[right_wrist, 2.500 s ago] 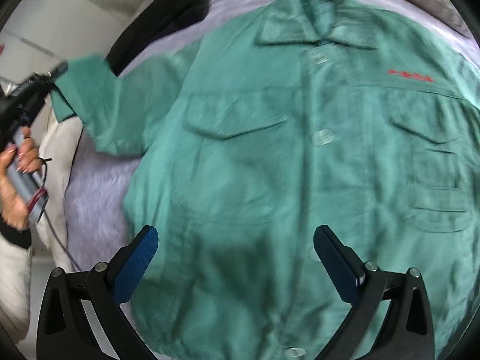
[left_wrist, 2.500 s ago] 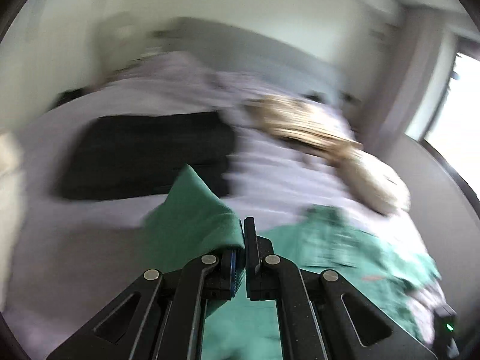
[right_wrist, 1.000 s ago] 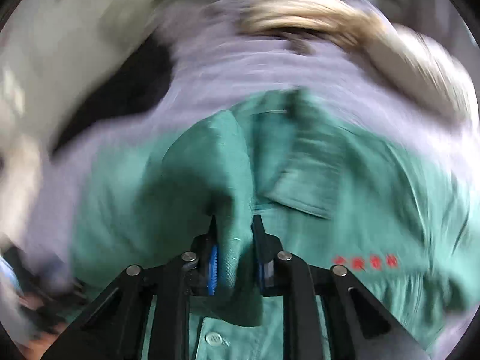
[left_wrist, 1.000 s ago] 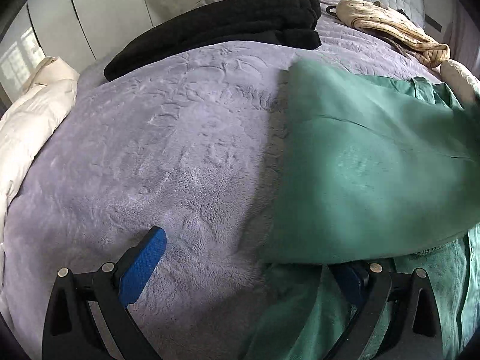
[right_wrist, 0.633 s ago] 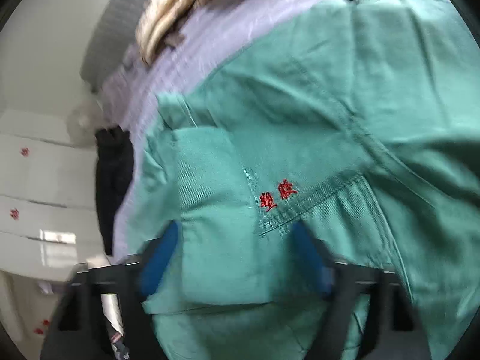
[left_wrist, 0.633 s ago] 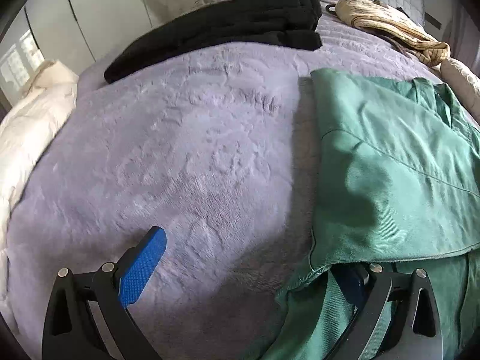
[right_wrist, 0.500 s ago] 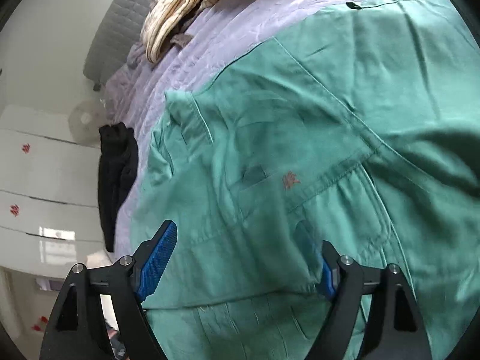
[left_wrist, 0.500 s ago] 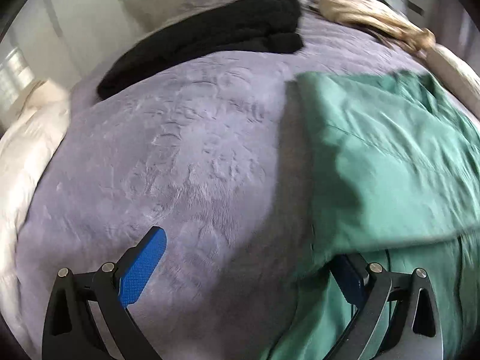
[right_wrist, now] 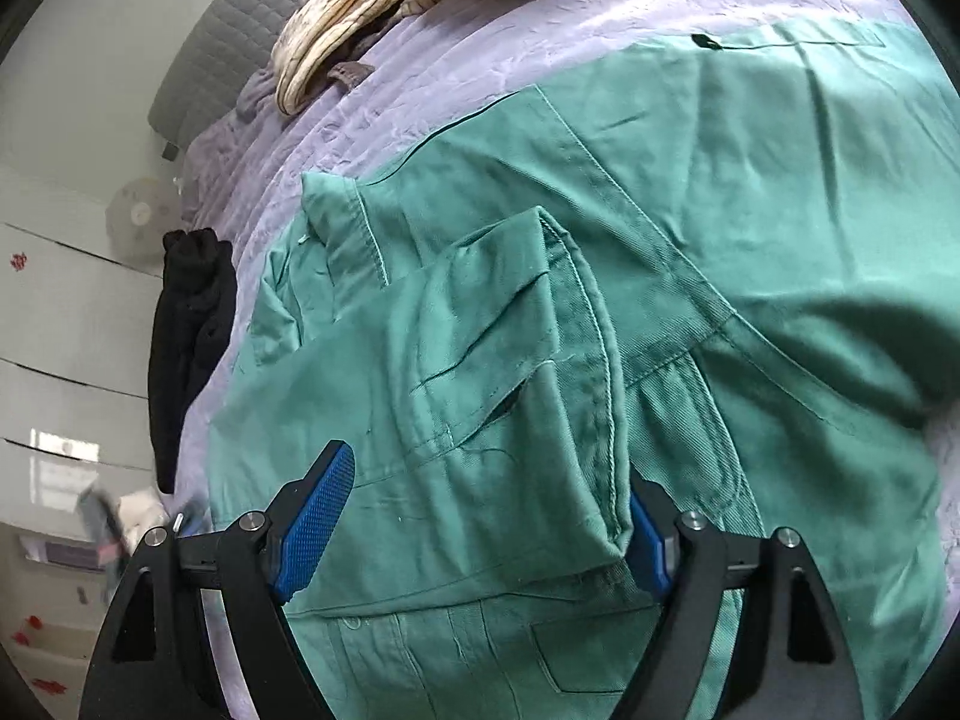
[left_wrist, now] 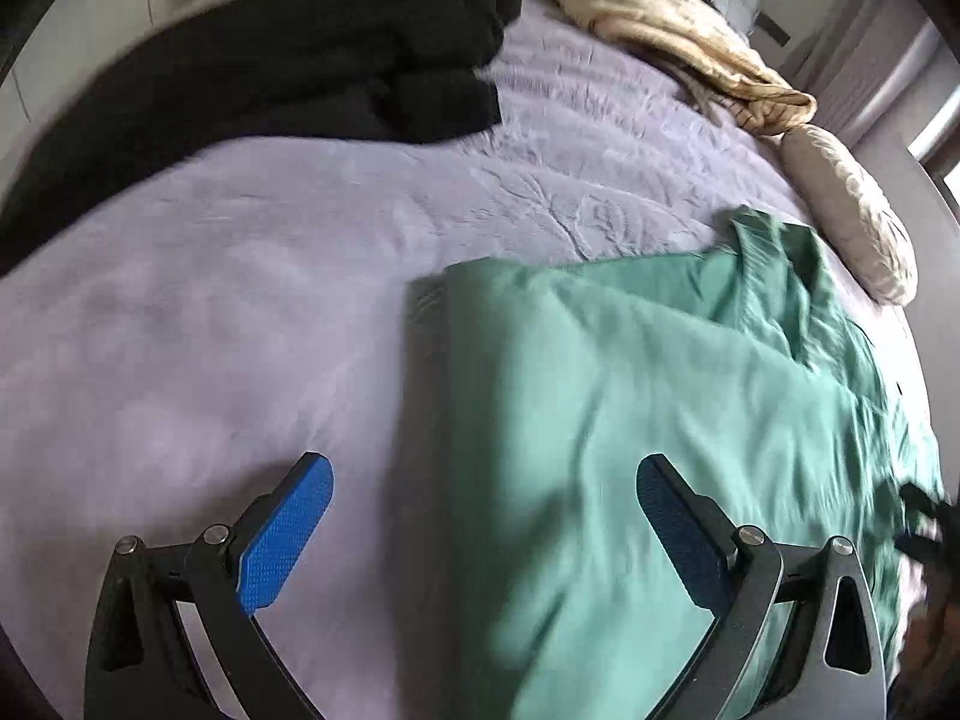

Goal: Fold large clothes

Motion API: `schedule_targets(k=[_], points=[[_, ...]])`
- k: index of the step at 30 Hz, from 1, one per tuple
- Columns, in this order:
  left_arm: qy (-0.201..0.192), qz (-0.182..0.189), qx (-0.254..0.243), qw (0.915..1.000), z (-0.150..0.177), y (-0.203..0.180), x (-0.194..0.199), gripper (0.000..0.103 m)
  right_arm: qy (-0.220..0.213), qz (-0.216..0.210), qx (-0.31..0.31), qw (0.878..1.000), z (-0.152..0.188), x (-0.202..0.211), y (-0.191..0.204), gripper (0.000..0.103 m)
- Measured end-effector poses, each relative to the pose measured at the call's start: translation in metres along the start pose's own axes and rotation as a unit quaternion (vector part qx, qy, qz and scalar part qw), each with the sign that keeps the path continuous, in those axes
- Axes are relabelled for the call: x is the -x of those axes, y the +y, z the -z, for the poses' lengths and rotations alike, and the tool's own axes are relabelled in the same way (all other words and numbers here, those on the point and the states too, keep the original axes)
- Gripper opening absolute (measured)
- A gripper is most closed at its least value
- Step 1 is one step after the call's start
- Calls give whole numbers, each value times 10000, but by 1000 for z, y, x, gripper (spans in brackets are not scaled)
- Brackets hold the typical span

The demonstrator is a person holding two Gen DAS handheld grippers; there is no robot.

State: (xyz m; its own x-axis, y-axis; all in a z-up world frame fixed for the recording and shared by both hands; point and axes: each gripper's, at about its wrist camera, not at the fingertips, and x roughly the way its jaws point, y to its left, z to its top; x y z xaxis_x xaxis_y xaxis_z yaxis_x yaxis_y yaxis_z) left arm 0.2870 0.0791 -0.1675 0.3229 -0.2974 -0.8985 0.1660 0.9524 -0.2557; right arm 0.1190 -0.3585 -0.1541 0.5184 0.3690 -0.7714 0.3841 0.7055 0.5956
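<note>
Green cotton work jacket (right_wrist: 690, 276) lies part-folded across the lilac quilted bed (left_wrist: 252, 312)

Both the left gripper (left_wrist: 485, 531) and right gripper (right_wrist: 487, 519) hover above it, fingers wide and empty; the cloth looks soft, limp and fairly heavy, best pinched at the stitched hem or cuff (right_wrist: 576, 312) by the bed's near edge

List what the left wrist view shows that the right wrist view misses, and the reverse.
Left wrist only: the open left gripper and a wide bare stretch of the purple bedspread.
Right wrist only: the open right gripper, the folded-over sleeve cuff and white cabinet doors.
Both: the green jacket, the black garment and the beige quilted garment.
</note>
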Motion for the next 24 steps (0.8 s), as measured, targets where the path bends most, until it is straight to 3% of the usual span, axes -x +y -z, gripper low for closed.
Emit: schedule_targets(k=[1, 2, 3, 4, 5, 6, 9, 12, 16, 18, 19, 20, 22, 24], points=[[32, 33, 42, 10000, -4, -1, -6, 76, -13, 5, -10, 10000, 0, 1, -1, 84], [69, 94, 76, 9999, -6, -3, -11, 40, -17, 20, -40, 10000, 0, 0, -1, 84], [93, 232, 140, 9996, -8, -4, -13, 19, -12, 84, -67, 9999, -1, -2, -1, 80], [49, 282, 194, 9994, -9, -3, -12, 6, 22, 182, -35, 9998, -3, -4, 0, 49], [-61, 282, 222, 9993, -9, -2, -7, 6, 160, 335, 30, 9993, -5, -9, 3, 17], [-342, 248, 189, 9989, -7, 0, 6, 6, 145, 358, 92, 9992, -7, -9, 8, 8], [-590, 371, 263, 9972, -5, 13, 24, 5, -159, -94, 700, 9974, -12, 8, 35, 7], [-439, 191, 227, 9986, -11, 22, 11, 5, -357, -240, 1028, 9938, -19, 16, 46, 7], [-394, -116, 374, 9985, -10, 29, -6, 6, -3, 436, 168, 9989, -21, -13, -8, 9], [-411, -185, 469, 9979, -7, 33, -2, 6, 78, -88, -612, 9981, -11, -12, -39, 9], [-426, -316, 438, 9976, -7, 35, 5, 6, 64, -84, -673, 9977, -8, -6, -41, 12], [-433, -487, 356, 9972, -5, 36, 12, 6, 76, 39, -597, 9982, -4, 0, -37, 16], [-411, -688, 229, 9965, -1, 42, 26, 6, 85, -45, -393, 9992, 13, 15, -19, 39], [-387, -802, 174, 9959, 4, 48, 41, 36, 301, -599, -315, 9973, 34, 15, 4, 49]])
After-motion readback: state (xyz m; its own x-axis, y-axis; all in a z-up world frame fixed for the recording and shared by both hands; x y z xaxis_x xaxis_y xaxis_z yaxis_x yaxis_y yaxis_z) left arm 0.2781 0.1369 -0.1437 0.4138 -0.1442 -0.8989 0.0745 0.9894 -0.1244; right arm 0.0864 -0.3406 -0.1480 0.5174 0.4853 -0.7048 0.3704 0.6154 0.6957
